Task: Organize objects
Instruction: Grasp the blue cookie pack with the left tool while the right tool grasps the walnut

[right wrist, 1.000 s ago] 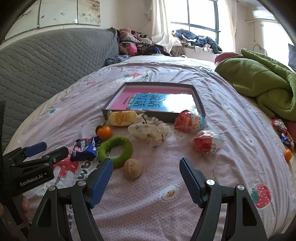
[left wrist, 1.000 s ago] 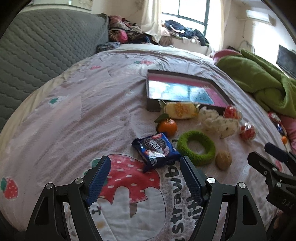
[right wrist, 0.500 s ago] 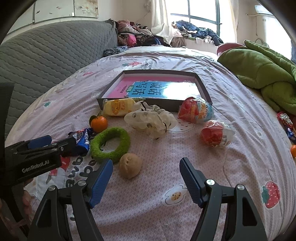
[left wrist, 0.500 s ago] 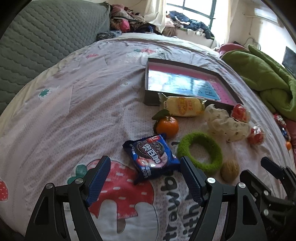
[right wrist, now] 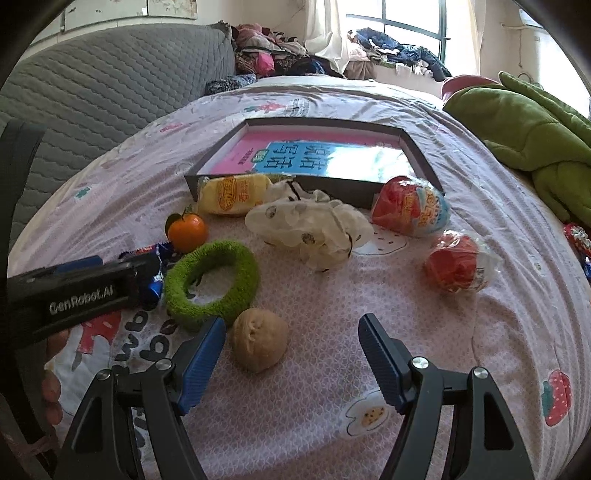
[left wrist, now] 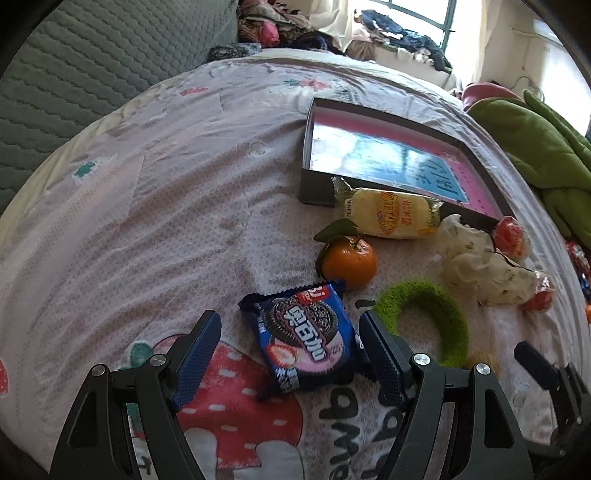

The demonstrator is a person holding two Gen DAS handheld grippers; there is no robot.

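Between spread left gripper (left wrist: 290,341) fingers, blue cookie packet (left wrist: 304,338), untouched

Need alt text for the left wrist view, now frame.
Open left gripper straddles a blue cookie packet on a pink strawberry-print bedsheet. Beyond lie an orange, a green ring, a yellow snack pack and a shallow dark box.

Grey quilted headboard (right wrist: 110,92), green blanket (right wrist: 524,129), clothes heap (right wrist: 273,55), window (right wrist: 410,22)
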